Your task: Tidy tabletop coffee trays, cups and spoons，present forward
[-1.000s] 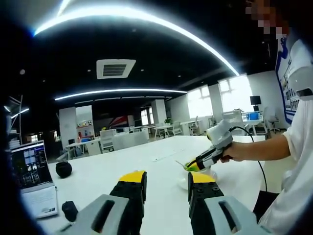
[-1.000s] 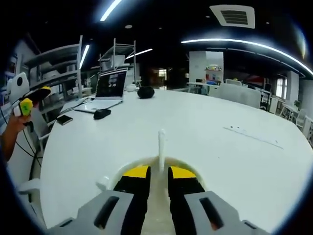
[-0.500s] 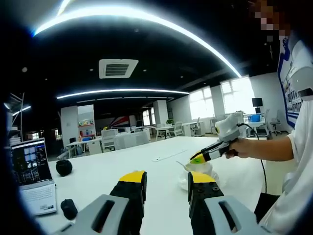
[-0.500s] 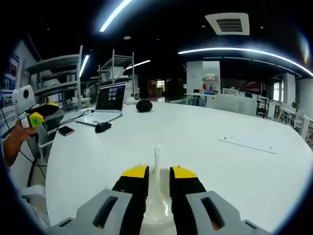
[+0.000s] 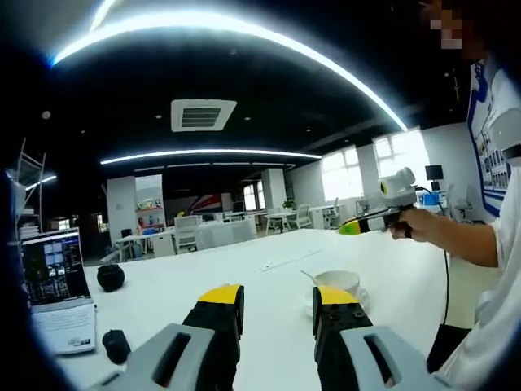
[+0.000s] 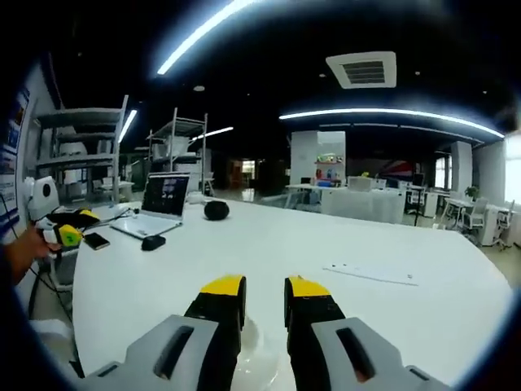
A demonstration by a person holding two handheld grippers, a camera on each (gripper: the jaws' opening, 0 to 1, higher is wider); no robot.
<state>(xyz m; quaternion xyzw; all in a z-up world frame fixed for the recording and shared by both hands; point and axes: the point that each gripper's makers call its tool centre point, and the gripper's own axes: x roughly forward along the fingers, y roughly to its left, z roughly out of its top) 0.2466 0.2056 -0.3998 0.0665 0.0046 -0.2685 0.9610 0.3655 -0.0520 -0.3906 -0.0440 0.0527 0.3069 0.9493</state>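
- Here, the cup [image 5: 338, 281] stands on its saucer [image 5: 308, 303] on the white table [image 5: 244, 281], just beyond the tip of the left gripper's right-hand jaw in the left gripper view.
- A spoon [image 5: 308, 277] leans out of the cup, its handle slanting up and to the left in that view, its long axis running across the line of the jaws.
- The right gripper [image 5: 352, 227], held in a hand [image 5: 411, 224], hangs in the air above and a little past the cup, well clear of it; from this far off, whether its jaws are apart cannot be told there.
- In the right gripper view, its own jaws stand a narrow gap apart with nothing between them, and a pale rim of saucer [image 6: 248, 346] shows just under them.
- The left gripper [image 5: 273, 301] points level across the table, jaws parted and empty.
- Judged from this, the right gripper is the nearer to the cup and would come down on it from above.
- Farther left on the table sit a laptop [image 5: 55, 281], a black mouse [image 5: 116, 346] and a black round thing [image 5: 110, 277].
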